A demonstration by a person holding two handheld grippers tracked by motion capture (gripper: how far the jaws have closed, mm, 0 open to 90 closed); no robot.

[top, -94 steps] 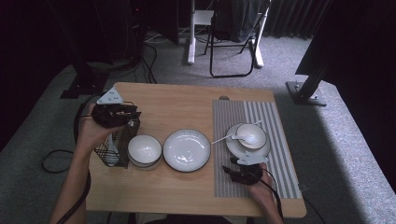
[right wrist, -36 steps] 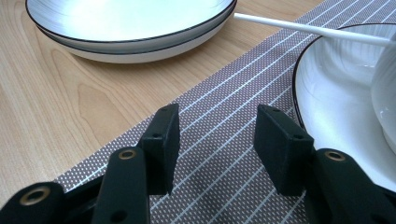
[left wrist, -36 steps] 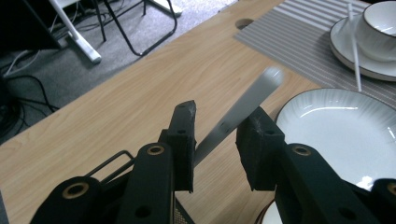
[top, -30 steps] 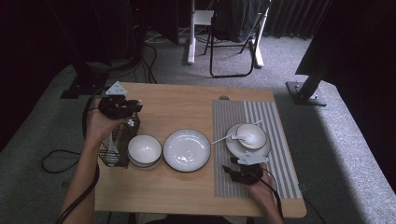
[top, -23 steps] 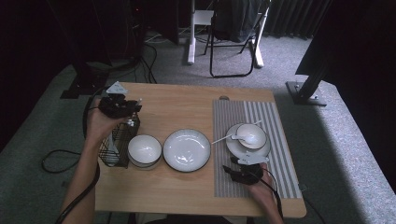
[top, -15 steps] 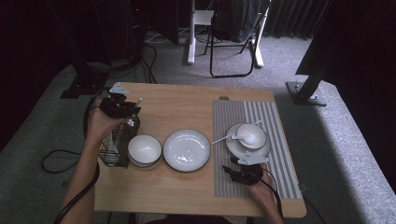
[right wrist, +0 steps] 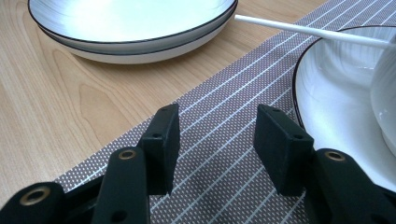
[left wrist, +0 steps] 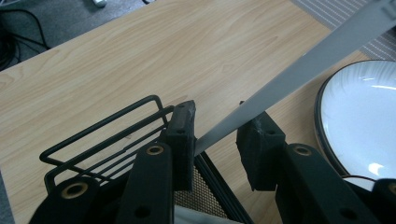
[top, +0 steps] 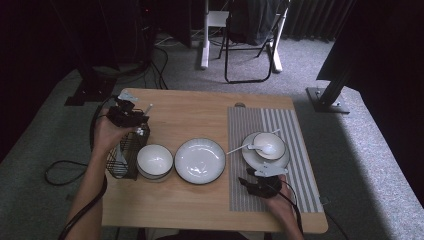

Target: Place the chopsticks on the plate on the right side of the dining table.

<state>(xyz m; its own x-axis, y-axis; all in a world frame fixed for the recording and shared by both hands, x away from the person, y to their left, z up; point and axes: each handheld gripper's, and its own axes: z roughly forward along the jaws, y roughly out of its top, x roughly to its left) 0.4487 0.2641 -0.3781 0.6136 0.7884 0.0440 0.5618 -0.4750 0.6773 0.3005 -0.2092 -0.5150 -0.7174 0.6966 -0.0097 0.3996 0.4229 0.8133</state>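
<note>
Pale wooden table (top: 200, 115) on grey carpet, striped placemat (top: 305, 180) on its right half. Left gripper (left wrist: 215, 128) over the black wire basket (top: 122, 157), jaws partly apart with a flat silver utensil handle (left wrist: 299, 63) running up between them, resting against one pad; real clamping impossible to tell. Right gripper (right wrist: 215, 144) low over the placemat, jaws parted and holding nothing; white plate (right wrist: 126, 23) ahead to its left, saucer with cup (right wrist: 345, 107) and white spoon (right wrist: 308, 30) just to its right.
</note>
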